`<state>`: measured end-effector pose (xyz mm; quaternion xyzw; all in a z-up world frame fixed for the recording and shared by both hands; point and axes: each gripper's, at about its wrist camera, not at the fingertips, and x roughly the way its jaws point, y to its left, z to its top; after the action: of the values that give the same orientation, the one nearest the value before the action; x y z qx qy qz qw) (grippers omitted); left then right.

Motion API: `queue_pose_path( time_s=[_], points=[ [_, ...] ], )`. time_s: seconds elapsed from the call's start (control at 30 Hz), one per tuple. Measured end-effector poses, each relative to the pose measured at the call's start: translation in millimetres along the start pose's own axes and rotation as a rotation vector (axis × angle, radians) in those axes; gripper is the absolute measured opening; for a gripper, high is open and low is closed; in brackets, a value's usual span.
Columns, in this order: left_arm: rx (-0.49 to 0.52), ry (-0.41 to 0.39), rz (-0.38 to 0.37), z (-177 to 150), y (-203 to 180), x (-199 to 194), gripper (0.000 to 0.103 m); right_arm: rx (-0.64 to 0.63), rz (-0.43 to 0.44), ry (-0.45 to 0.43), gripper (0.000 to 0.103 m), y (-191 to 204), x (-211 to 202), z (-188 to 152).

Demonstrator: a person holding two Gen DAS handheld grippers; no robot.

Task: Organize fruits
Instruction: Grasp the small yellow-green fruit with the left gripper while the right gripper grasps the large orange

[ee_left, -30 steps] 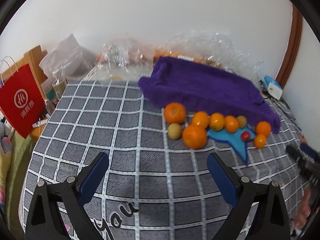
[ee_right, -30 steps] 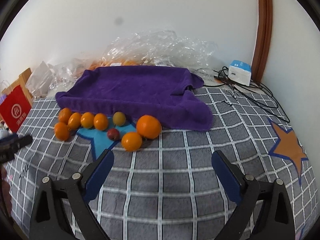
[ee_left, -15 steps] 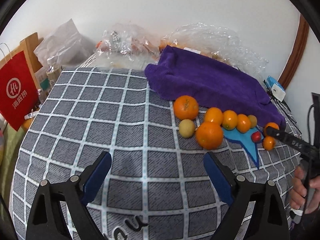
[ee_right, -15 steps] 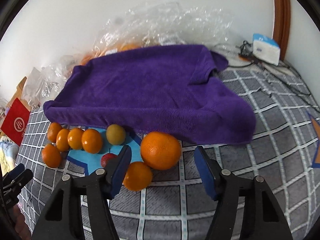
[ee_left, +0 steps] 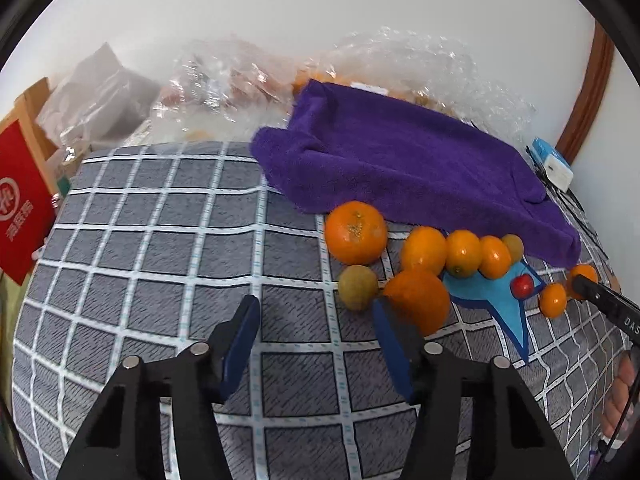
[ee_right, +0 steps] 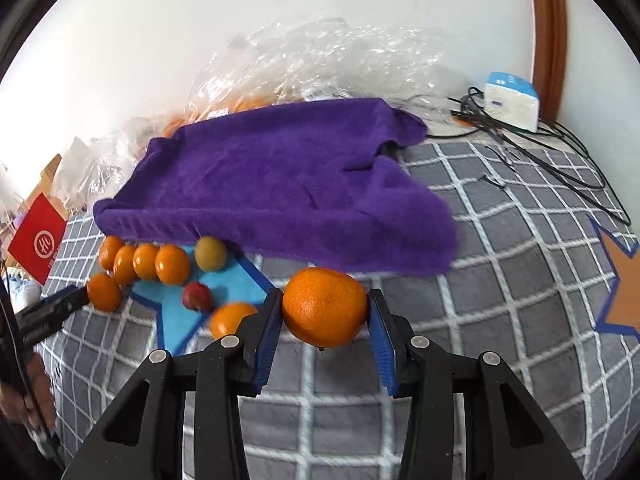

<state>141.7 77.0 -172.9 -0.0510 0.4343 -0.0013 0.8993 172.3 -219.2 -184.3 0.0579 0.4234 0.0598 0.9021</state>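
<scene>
Several oranges and small fruits lie in a row on the grey checked cloth (ee_left: 160, 240) in front of a purple towel (ee_left: 400, 152). In the right wrist view my right gripper (ee_right: 325, 314) is shut on a large orange (ee_right: 325, 306), both blue pads touching its sides. A small orange (ee_right: 230, 320), a red fruit (ee_right: 197, 296) and a green-yellow fruit (ee_right: 211, 254) lie to its left. In the left wrist view my left gripper (ee_left: 316, 320) is open and empty, just short of a green-yellow fruit (ee_left: 358, 287) and a large orange (ee_left: 418, 300).
Clear plastic bags (ee_left: 224, 80) with more fruit lie behind the towel. A red paper bag (ee_left: 20, 208) stands at the left edge. A white charger (ee_right: 510, 100) and black cables (ee_right: 560, 152) lie at the back right. An orange star patch (ee_right: 620, 280) is on the cloth.
My right gripper moved forward and closed on the large orange. My left gripper moved closer to the left end of the fruit row and its jaws narrowed.
</scene>
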Motion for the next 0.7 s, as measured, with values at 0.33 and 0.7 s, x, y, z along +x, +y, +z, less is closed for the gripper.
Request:
queue_pose_path(
  time_s=[0.33,0.7],
  points=[
    [0.010,-0.028,-0.063,3.6,-14.7,13.5,0.027,-0.004,0.038,-0.026,0.043,-6.7,-9.6,-37.9],
    [-0.066,-0.038,-0.138,1.5,-5.2,9.6,0.023,-0.027,0.030,-0.013,0.053,-0.8,-5.8,-40.1]
  ],
)
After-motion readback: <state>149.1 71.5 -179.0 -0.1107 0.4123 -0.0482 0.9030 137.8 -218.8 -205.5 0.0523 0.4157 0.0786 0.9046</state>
